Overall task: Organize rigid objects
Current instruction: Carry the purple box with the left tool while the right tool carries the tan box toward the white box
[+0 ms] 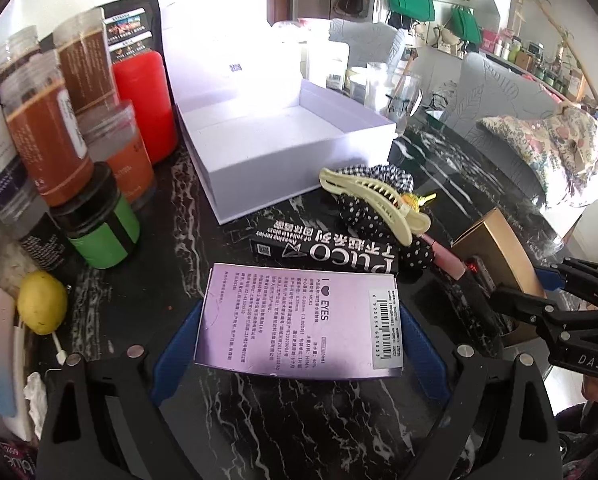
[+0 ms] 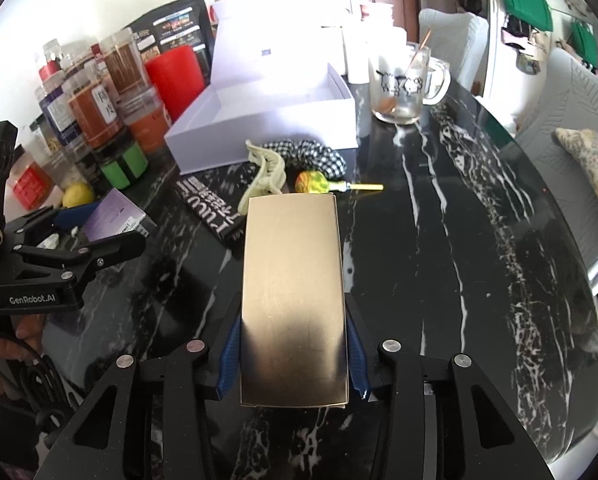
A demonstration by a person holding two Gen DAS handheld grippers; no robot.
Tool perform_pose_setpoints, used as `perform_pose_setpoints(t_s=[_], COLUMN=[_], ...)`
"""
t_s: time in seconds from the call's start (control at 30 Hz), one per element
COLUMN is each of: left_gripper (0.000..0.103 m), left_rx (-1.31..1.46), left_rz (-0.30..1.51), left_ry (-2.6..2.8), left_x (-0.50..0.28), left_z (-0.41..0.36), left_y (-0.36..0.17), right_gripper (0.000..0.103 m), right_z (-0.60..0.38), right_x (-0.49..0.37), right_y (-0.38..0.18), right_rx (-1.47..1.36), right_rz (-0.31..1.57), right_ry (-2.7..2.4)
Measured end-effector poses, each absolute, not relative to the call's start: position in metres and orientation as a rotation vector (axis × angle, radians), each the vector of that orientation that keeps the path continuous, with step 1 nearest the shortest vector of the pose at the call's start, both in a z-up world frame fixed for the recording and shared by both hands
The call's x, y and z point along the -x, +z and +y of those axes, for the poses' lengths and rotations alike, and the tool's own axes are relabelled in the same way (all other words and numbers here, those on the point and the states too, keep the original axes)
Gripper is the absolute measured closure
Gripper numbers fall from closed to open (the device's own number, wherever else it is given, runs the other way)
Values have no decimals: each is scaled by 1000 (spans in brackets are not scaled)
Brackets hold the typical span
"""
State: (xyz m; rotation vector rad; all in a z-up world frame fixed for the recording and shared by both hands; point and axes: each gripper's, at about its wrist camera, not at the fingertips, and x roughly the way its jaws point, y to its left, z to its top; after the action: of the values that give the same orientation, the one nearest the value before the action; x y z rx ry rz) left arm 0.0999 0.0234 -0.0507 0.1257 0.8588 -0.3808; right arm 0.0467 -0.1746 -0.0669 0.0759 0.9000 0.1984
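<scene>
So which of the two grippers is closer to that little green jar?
Left. The left gripper, holding the purple box, is just beside the green jar. The right gripper, around the gold box, is farther across the table.

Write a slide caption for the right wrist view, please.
Right gripper clamps a flat gold box above the black marble table, near an open white box.
</scene>
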Motion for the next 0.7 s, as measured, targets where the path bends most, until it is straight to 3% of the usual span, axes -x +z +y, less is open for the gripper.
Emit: perform_pose_setpoints(t_s=[0.7], left_gripper=[9], left_rx=[-109], left_rz=[753], left_ry=[-370], left_x=[-116], left_z=[17], left_y=[11], right_gripper=[59], right_z=[-169], right_x=[-62], right_y=[-33], right_rx=[-88], right_rz=[856], right_ry=[271])
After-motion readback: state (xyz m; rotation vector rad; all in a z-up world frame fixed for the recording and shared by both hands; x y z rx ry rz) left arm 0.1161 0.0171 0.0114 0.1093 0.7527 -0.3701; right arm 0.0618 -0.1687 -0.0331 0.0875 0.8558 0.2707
